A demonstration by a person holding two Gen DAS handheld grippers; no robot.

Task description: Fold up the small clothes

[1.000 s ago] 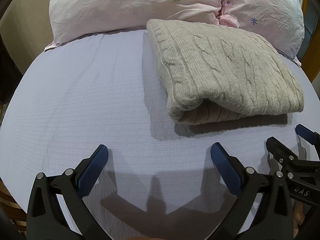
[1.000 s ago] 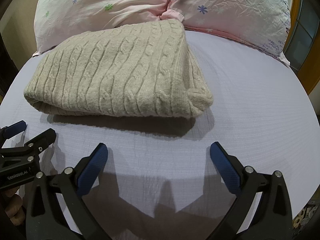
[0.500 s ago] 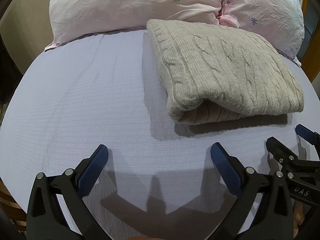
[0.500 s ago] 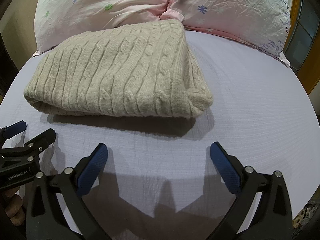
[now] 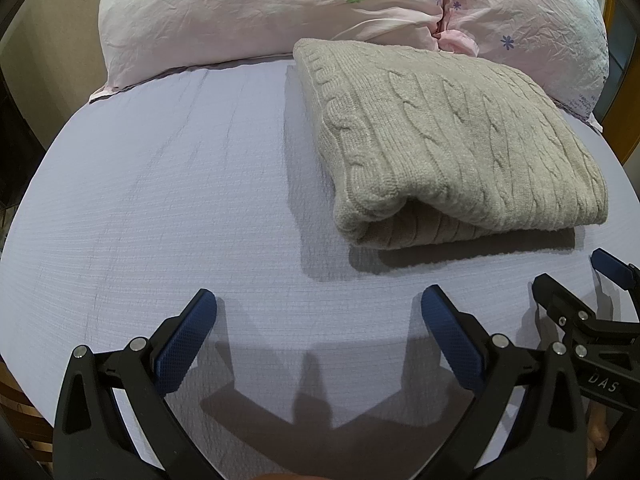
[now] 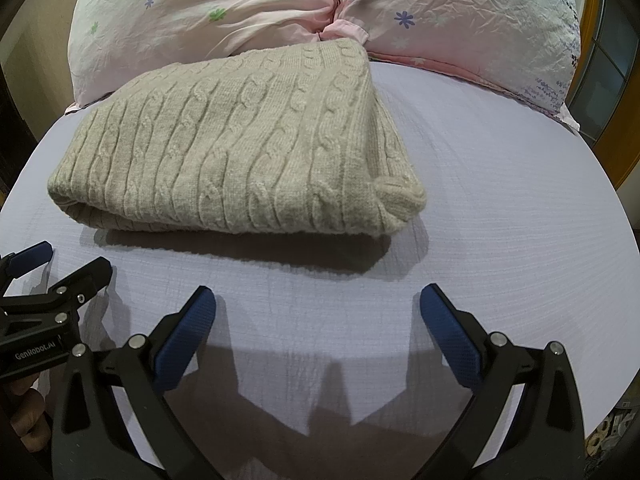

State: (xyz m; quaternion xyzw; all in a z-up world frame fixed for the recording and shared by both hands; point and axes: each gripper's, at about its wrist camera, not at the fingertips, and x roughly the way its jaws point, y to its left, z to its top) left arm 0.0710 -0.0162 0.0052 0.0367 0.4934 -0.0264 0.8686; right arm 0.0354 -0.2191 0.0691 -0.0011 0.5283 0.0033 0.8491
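Observation:
A beige cable-knit sweater (image 5: 448,140) lies folded in a thick rectangle on the pale lilac bed sheet (image 5: 168,200). It also shows in the right wrist view (image 6: 240,144). My left gripper (image 5: 318,320) is open and empty, low over the sheet, short of the sweater and to its left. My right gripper (image 6: 318,316) is open and empty, just in front of the sweater's near edge. Each gripper shows at the edge of the other's view: the right one (image 5: 576,296) and the left one (image 6: 64,268).
Two pink floral pillows (image 5: 272,12) (image 6: 464,20) lie against the head of the bed, just behind the sweater. The bed's edge curves off at left and right. A wooden frame (image 6: 600,80) stands at the far right.

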